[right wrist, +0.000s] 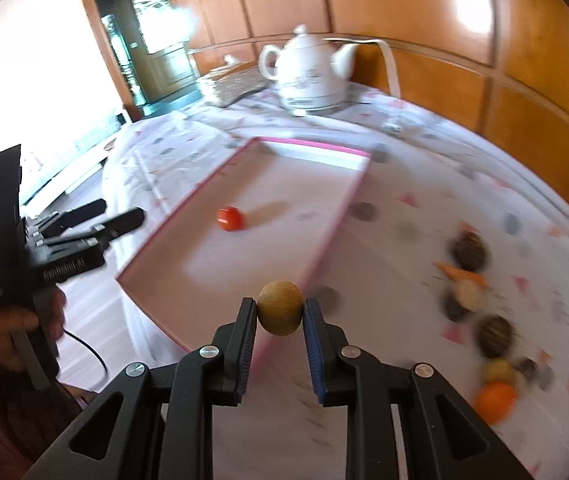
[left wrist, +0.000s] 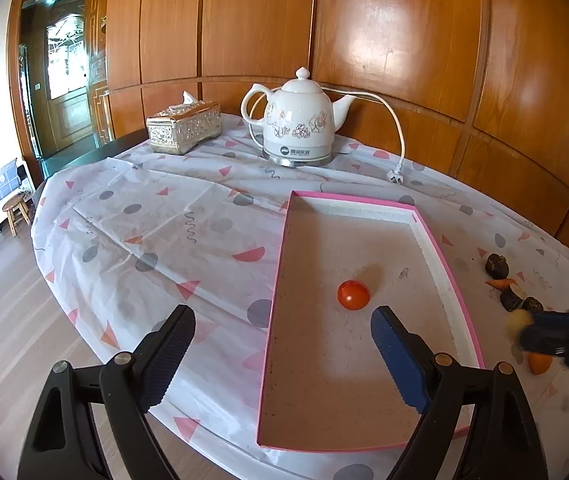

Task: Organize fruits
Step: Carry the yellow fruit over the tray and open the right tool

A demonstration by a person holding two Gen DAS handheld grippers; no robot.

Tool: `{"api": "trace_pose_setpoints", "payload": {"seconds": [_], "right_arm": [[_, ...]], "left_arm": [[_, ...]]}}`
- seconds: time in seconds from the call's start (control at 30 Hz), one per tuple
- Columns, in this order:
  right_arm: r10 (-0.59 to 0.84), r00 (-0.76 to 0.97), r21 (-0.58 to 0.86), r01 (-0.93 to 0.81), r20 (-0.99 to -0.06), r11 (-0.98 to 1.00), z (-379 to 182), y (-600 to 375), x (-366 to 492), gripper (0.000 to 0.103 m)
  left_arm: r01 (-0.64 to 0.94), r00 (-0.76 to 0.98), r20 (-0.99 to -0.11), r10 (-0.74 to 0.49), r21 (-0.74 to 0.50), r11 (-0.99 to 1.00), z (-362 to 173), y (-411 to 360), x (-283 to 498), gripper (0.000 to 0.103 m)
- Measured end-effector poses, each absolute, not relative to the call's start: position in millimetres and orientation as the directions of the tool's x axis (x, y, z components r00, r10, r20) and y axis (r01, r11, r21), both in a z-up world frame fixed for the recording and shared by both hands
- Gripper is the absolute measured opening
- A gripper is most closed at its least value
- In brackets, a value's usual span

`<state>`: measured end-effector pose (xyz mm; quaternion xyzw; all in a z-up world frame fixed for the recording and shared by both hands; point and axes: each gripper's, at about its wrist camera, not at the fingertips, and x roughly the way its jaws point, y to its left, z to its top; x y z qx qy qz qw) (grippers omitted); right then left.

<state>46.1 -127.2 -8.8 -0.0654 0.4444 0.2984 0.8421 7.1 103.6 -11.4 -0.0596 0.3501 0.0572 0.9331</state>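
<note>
A shallow pink-rimmed tray (left wrist: 448, 276) (right wrist: 348, 196) lies on the patterned tablecloth. One small red tomato (left wrist: 353, 295) (right wrist: 230, 218) rests inside it. My left gripper (left wrist: 284, 324) (right wrist: 104, 214) hovers open over the tray's near left corner, nothing between its fingers. My right gripper (right wrist: 280, 314) is shut on a small tan round fruit (right wrist: 280, 307) (left wrist: 519, 321), held above the tray's right rim. Loose fruits lie right of the tray: dark brown ones (right wrist: 470, 250), a carrot-like piece (right wrist: 460, 271) and an orange (right wrist: 495, 400) (left wrist: 540, 363).
A white electric kettle (left wrist: 300, 120) with its cord and plug (left wrist: 395, 176) stands at the back of the table. A silver tissue box (left wrist: 184, 128) sits to its left. Wood panelling backs the table. A person's hand (right wrist: 8, 332) holds the left gripper's handle.
</note>
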Motion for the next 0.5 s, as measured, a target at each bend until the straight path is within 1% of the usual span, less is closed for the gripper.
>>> {"api": "trace_pose_setpoints", "payload": {"seconds": [0.13,0.27,0.4,0.43,0.5], "right_arm": [[0.466,0.394,0.180,-0.579,-0.793,0.795,-17.5,-94.5,56.6,0.024],[0.450,0.376,0.169,-0.584,-0.810,0.794,-27.4,-73.4,63.7,0.025],[0.439,0.387,0.157,-0.578,-0.811,0.801,-28.1,-69.7,63.9,0.028],[0.435,0.392,0.152,-0.577,-0.810,0.802,-27.3,-71.0,63.2,0.030],[0.420,0.409,0.132,-0.571,-0.810,0.810,-24.7,-75.8,61.6,0.030]], "left_arm": [[-0.156,0.746,-0.663,0.065,-0.080,0.984,-12.9,106.3,7.2,0.090],[-0.162,0.738,-0.672,0.062,-0.088,0.983,-16.3,108.5,8.3,0.090],[-0.164,0.734,-0.678,0.053,-0.101,0.981,-18.7,110.5,9.1,0.092],[-0.165,0.733,-0.678,0.052,-0.104,0.981,-19.1,111.2,9.2,0.093],[-0.166,0.732,-0.680,0.047,-0.111,0.980,-19.8,112.0,9.2,0.093]]}}
